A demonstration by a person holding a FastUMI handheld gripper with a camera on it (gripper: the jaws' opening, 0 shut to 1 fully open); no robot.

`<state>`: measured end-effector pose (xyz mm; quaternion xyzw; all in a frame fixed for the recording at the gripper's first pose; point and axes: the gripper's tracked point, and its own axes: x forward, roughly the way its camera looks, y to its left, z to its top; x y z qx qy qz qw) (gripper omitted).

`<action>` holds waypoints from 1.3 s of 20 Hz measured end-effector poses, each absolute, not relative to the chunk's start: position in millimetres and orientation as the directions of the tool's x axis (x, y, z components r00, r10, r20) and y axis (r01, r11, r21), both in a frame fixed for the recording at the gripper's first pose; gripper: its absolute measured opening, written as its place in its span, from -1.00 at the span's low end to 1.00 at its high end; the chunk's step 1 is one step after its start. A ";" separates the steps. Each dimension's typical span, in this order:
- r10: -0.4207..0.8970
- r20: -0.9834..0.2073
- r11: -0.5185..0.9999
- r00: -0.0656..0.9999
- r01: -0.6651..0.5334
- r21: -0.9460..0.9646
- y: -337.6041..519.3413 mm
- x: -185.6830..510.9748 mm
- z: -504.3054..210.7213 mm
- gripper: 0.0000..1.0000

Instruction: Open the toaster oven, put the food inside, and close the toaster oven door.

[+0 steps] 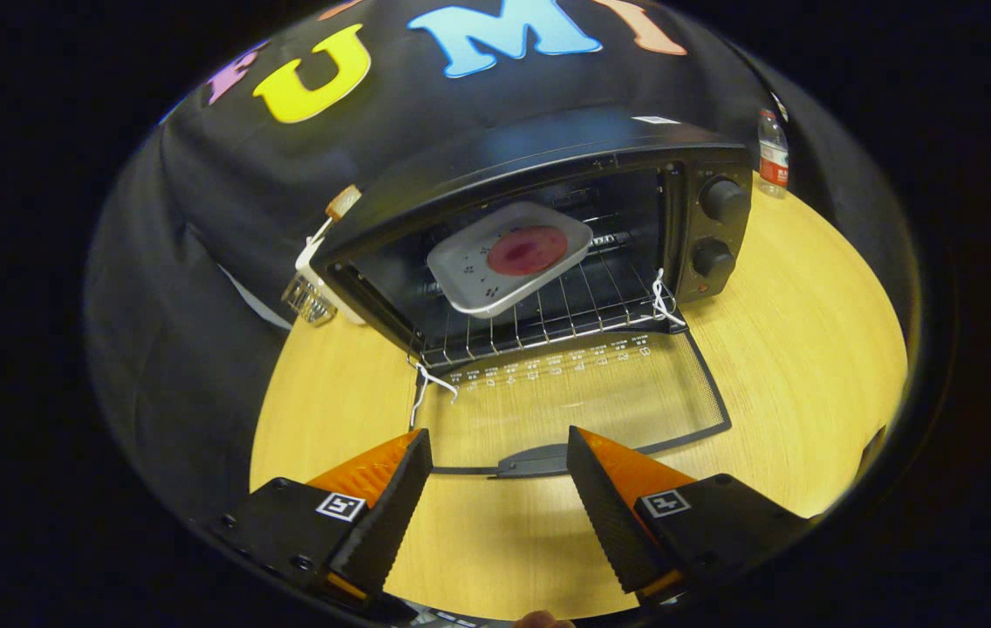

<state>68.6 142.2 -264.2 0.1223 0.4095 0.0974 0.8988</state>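
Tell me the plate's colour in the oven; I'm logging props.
White with small dark specks, plate on the rack; gripper view.

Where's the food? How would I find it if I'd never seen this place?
Find the black toaster oven on the wooden table, its glass door folded down flat beyond the open gripper. Inside, on the wire rack, sits a white tray. The food is the round reddish patch on it.

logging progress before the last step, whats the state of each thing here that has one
toaster oven: open
oven door: folded down flat on the table, handle just ahead of the gripper
white tray: inside on the wire rack, tilted, food on it
water bottle: upright, capped
gripper: open, holding nothing
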 end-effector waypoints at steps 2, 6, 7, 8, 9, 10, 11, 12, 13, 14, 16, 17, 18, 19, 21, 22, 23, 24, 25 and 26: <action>0.227 -0.744 0.973 0.628 -0.106 0.207 132.8 59.9 -270.8 0.97; 0.170 -0.787 0.984 0.593 -0.146 0.102 124.1 47.9 -287.8 0.98; 0.162 -0.794 0.984 0.586 -0.154 0.087 122.9 45.8 -290.7 0.97; 0.152 -0.802 0.985 0.578 -0.160 0.071 121.9 44.1 -294.8 0.97; 0.143 -0.808 0.985 0.572 -0.164 0.059 122.7 42.0 -302.2 0.97; 0.134 -0.814 0.985 0.566 -0.166 0.047 120.8 41.5 -304.9 0.97; 0.125 -0.819 0.985 0.560 -0.167 0.036 119.8 39.5 -306.8 0.97; 0.115 -0.827 0.986 0.551 -0.167 0.025 118.4 38.5 -311.1 0.97; 0.113 -0.834 0.985 0.540 -0.172 0.022 118.6 37.7 -315.1 0.97; 0.109 -0.837 0.984 0.536 -0.175 0.016 118.5 38.3 -318.6 0.98; 0.088 -0.845 0.985 0.528 -0.174 -0.005 116.1 39.1 -325.3 0.98; 0.084 -0.852 0.985 0.516 -0.171 -0.006 116.5 38.4 -329.1 0.98; 0.083 -0.861 0.987 0.503 -0.163 0.000 117.6 37.8 -332.7 0.98; 0.085 -0.860 0.988 0.503 -0.153 0.008 119.2 38.8 -335.2 0.98; 0.081 -0.860 0.990 0.504 -0.140 0.011 121.2 41.4 -339.7 0.98; 0.078 -0.863 0.990 0.498 -0.139 0.009 122.7 42.9 -343.6 0.98; 0.071 -0.867 0.991 0.492 -0.133 0.006 123.3 43.6 -346.8 0.98; 0.068 -0.869 0.992 0.490 -0.123 0.008 123.9 45.1 -347.8 0.98; 0.066 -0.867 0.994 0.494 -0.113 0.011 125.2 47.5 -347.9 0.98; 0.062 -0.859 0.995 0.509 -0.098 0.013 125.4 51.7 -347.0 0.98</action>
